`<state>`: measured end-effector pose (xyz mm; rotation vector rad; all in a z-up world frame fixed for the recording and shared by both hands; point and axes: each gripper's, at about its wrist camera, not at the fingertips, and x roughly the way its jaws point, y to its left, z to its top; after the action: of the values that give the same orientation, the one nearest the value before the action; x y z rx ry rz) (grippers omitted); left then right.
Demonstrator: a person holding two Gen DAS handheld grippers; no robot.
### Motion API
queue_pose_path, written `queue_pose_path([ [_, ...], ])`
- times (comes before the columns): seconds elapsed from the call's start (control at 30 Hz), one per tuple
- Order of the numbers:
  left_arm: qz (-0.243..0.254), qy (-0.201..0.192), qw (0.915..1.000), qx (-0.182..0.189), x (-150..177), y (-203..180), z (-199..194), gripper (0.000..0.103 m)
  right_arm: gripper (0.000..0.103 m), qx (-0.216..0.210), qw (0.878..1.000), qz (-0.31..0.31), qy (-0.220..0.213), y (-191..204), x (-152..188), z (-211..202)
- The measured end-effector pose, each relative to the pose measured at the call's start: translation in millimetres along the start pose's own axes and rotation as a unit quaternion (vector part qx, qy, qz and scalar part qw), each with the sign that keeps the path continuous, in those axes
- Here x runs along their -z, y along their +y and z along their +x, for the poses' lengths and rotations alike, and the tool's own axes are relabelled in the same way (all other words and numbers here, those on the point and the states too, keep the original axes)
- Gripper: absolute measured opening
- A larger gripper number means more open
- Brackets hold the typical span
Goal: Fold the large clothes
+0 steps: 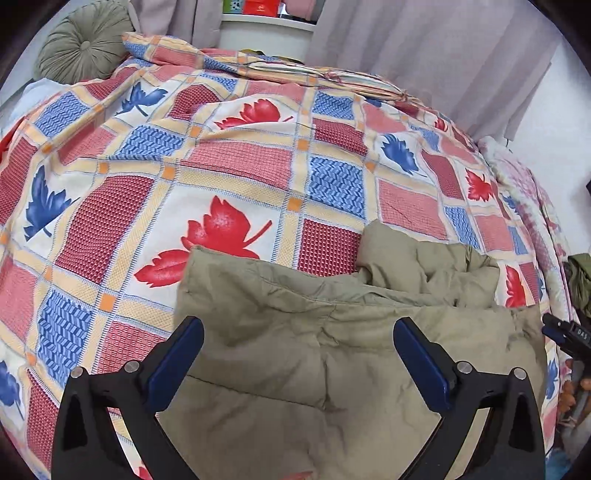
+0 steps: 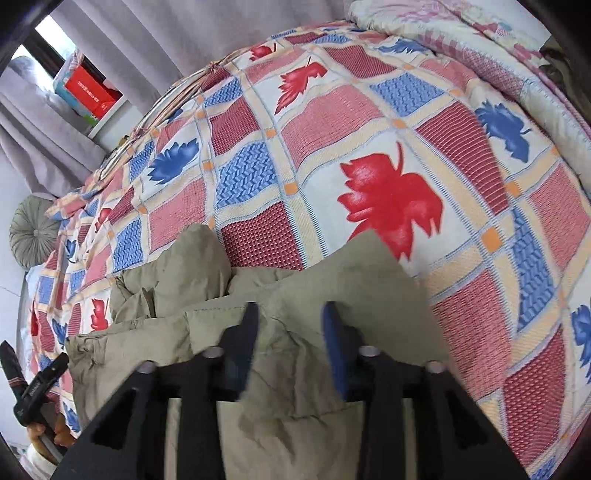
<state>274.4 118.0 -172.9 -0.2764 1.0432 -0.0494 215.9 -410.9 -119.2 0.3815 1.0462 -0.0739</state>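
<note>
Lying: a khaki padded jacket (image 1: 332, 350) spread on the bedspread (image 1: 229, 173), at the near edge of the bed in both wrist views.
Jacket shape: puffy and creased, with a seam running down its middle – a bunched part (image 1: 424, 258) rises at its far right side in the left view and shows again at the far left (image 2: 177, 266) in the right view.
Left gripper (image 1: 298, 332): jaws wide apart above the jacket; the blue pads (image 1: 421, 354) press on nothing, and only flat cloth shows between them.
Right gripper (image 2: 290, 321): jaws parted, narrower than the left; a raised fold of jacket sits in the gap, but the pads (image 2: 334, 339) stand clear of it – blur softens their edges.
Other view of each tool: the right gripper's black body shows at the right edge of the left view, and the left gripper's body (image 2: 40, 384) at the lower left of the right view, with fingers of a hand (image 2: 55, 435) below it.
Bedspread: checked in red, blue and cream with red and blue leaves.
Far side: a round green cushion (image 1: 81, 44), grey curtains (image 1: 424, 48), and a white shelf (image 1: 266, 33) holding a red box (image 2: 90, 92).
Right of bed: a folded pale quilt (image 2: 480, 48).
</note>
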Motion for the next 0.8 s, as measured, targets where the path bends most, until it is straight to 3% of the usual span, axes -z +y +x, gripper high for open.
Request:
queue_pose_path([
  [0.1, -0.016, 0.019, 0.9996, -0.01, -1, 19, 14, 0.103, 0.073, 0.039, 0.999, -0.019, -0.012, -12, -1, -9],
  [0.2, -0.07, 0.057, 0.9959, -0.001, 6, 43, 40, 0.1, 0.073, 0.079, 0.997, -0.006, -0.016, -32, -3, -5],
  [0.27, -0.092, 0.086, 0.9919, 0.011, 10, 51, 58, 0.081, 0.073, 0.075, 0.997, 0.006, 0.002, -44, -4, 7],
  [0.3, -0.095, 0.09, 0.9913, 0.007, 12, 52, 62, 0.066, 0.073, 0.065, 0.998, 0.006, 0.02, -46, -4, 17],
  [0.33, -0.094, 0.084, 0.992, 0.001, 13, 51, 63, 0.053, 0.073, 0.064, 0.997, 0.005, 0.039, -48, -4, 27],
  [0.37, -0.091, 0.071, 0.9933, -0.011, 12, 49, 61, 0.046, 0.07, 0.062, 0.997, 0.003, 0.046, -48, -2, 32],
  [0.4, -0.089, 0.065, 0.9937, -0.022, 11, 48, 61, 0.039, 0.043, 0.056, 0.997, 0.002, 0.048, -46, -1, 34],
  [0.43, -0.09, 0.06, 0.9936, -0.033, 10, 48, 62, 0.037, 0.023, 0.053, 0.997, -0.001, 0.052, -41, -2, 36],
  [0.5, -0.088, 0.058, 0.9928, -0.057, 6, 47, 71, 0.037, 0.014, 0.062, 0.997, -0.025, 0.048, -27, -7, 39],
  [0.6, -0.077, 0.058, 0.9913, -0.089, 5, 42, 87, 0.037, 0.013, 0.099, 0.992, -0.062, 0.044, -10, -13, 50],
  [0.8, -0.083, 0.051, 0.9875, -0.124, 4, 36, 109, 0.039, 0.014, 0.151, 0.988, -0.019, 0.037, -20, -12, 83],
])
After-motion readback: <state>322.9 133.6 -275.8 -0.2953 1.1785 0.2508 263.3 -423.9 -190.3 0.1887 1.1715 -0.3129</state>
